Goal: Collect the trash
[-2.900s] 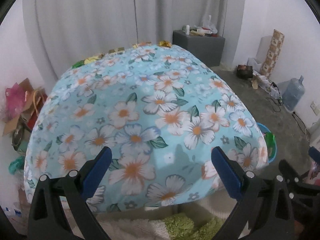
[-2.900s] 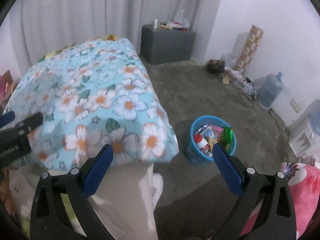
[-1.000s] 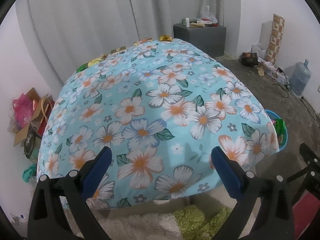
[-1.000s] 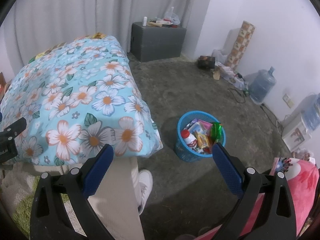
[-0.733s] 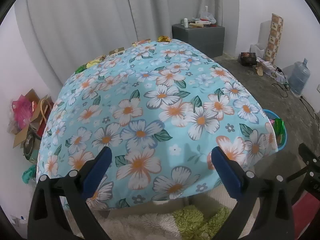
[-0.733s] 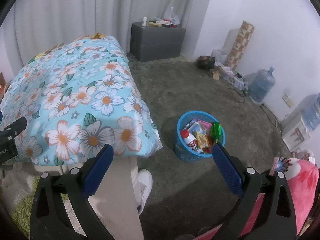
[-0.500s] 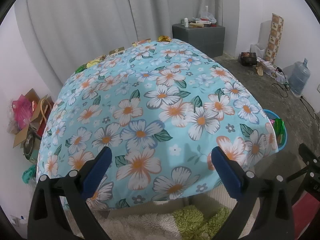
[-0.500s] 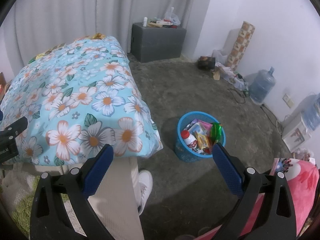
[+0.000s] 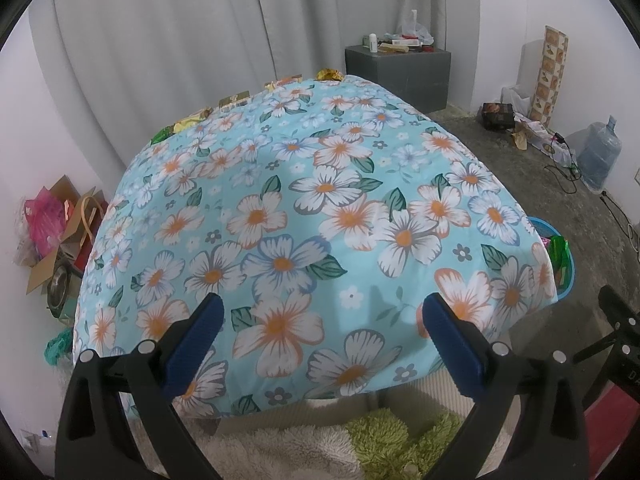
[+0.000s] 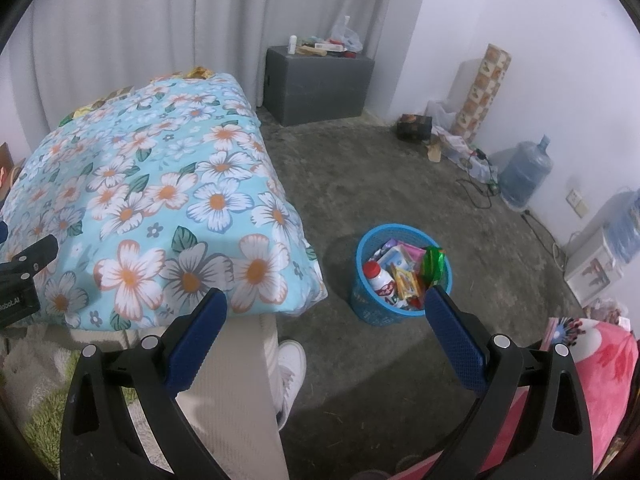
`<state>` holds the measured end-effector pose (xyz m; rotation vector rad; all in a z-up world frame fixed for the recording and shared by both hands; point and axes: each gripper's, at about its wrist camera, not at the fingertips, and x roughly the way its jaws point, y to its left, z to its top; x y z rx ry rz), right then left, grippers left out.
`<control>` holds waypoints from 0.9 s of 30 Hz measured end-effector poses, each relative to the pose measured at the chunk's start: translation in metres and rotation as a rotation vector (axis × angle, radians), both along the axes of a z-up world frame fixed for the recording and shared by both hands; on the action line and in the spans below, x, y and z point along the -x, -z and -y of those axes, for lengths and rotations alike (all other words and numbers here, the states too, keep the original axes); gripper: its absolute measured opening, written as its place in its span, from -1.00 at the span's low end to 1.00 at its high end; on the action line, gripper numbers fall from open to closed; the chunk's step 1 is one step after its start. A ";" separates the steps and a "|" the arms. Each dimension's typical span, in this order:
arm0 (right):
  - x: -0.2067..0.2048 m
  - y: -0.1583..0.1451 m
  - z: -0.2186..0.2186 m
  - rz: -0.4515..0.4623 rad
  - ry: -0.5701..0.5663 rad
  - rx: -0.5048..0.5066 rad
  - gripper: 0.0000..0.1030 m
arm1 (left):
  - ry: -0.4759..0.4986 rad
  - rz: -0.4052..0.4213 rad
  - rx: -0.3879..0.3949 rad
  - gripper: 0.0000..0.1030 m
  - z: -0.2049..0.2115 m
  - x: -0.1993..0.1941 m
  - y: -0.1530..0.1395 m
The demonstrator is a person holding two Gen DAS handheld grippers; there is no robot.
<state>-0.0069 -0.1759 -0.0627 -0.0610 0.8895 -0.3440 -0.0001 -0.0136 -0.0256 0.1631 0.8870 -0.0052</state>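
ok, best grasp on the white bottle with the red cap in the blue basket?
Probably the red-capped neck of the white bottle, from above: it leans cap-up against the blue mesh basket wall, wrappers packed against its body. Right gripper is open.

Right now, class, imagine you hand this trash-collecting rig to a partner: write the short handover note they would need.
Left gripper: open, empty, held over the near end of the floral tablecloth.
Right gripper: open, empty, held above the floor near the table corner.
Blue trash basket: on the floor to the right of the table, already holding wrappers and a white bottle with a red cap.
Left to do: several wrappers lie along the table's far edge by the curtain, among them a green one and a gold one. Pick them up and drop them in the basket.
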 end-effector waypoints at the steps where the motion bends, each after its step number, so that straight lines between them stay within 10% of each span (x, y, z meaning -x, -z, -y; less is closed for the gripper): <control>1: 0.000 0.000 0.000 -0.001 0.001 0.000 0.84 | 0.000 -0.001 0.000 0.89 0.000 0.000 0.000; 27: 0.000 0.000 -0.003 -0.001 -0.001 -0.003 0.84 | -0.002 -0.005 -0.001 0.89 -0.002 0.000 0.002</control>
